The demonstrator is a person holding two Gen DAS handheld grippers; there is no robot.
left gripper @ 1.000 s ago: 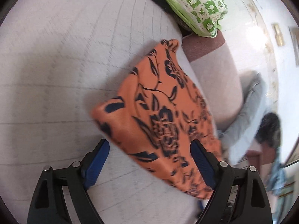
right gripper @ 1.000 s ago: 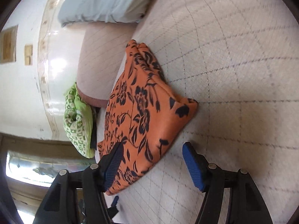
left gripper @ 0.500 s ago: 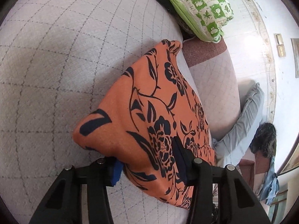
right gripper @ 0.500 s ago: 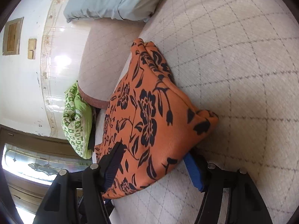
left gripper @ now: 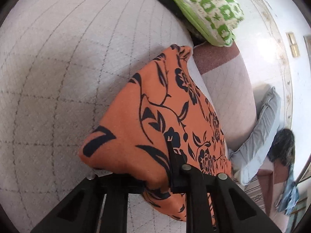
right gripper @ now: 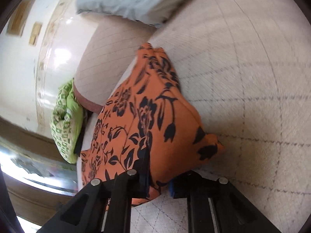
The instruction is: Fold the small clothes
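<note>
Two tools, both clamped on one orange cloth [left gripper: 155, 120] with a black flower print. Cloth lies on the quilted cream cushion [left gripper: 58, 77], at its edge. Left tool [left gripper: 153, 176]: jaws have just been closing, now pinching the near corner of the cloth; fabric bunched between the pads. Right tool [right gripper: 159, 180]: jaws have just been closing too, gripping the cloth's other near corner [right gripper: 161, 136]. Green patterned pillow [left gripper: 206, 9] beyond the cloth's far end. Pale blue pillow [right gripper: 132, 0] lies near the cushion's edge.
</note>
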